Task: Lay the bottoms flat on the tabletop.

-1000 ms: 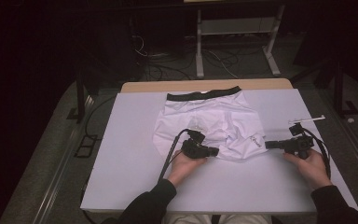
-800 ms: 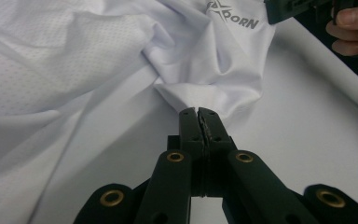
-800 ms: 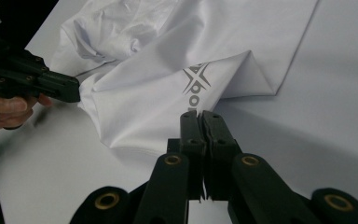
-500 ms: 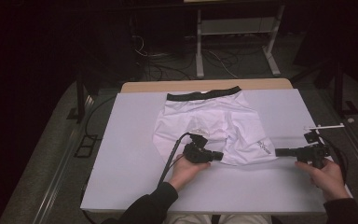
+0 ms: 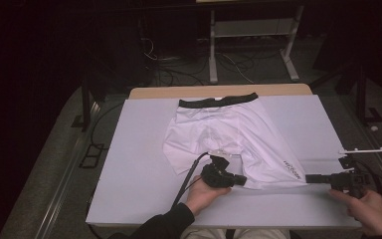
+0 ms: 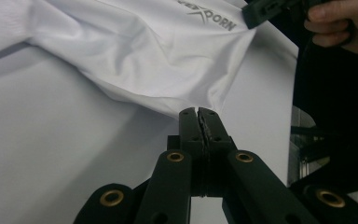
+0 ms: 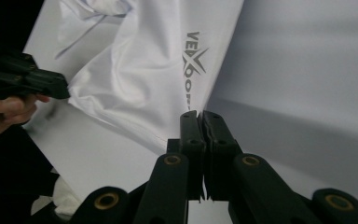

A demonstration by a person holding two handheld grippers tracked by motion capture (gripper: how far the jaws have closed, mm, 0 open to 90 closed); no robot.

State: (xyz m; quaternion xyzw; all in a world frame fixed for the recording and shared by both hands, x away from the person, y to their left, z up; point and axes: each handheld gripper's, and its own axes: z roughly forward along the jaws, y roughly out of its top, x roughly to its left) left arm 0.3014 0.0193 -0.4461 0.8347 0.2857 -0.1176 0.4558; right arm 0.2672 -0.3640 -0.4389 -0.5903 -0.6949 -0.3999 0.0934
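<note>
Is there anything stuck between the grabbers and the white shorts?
No. Both grippers are already shut on the hem of the white shorts: the left gripper and the right gripper each pinch the cloth edge, with nothing else between.

My bench (image 5: 144, 149) carries a pale grey top, with a strip of bare wood (image 5: 219, 91) at its far edge. Beyond the bench, cables (image 5: 189, 74) lie on the dark floor beside a metal frame (image 5: 251, 35).

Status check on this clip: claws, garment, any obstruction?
Left claw shut on hem of white fabric shorts with black waistband. Right claw shut on same hem. Nothing in the way on the white table.
</note>
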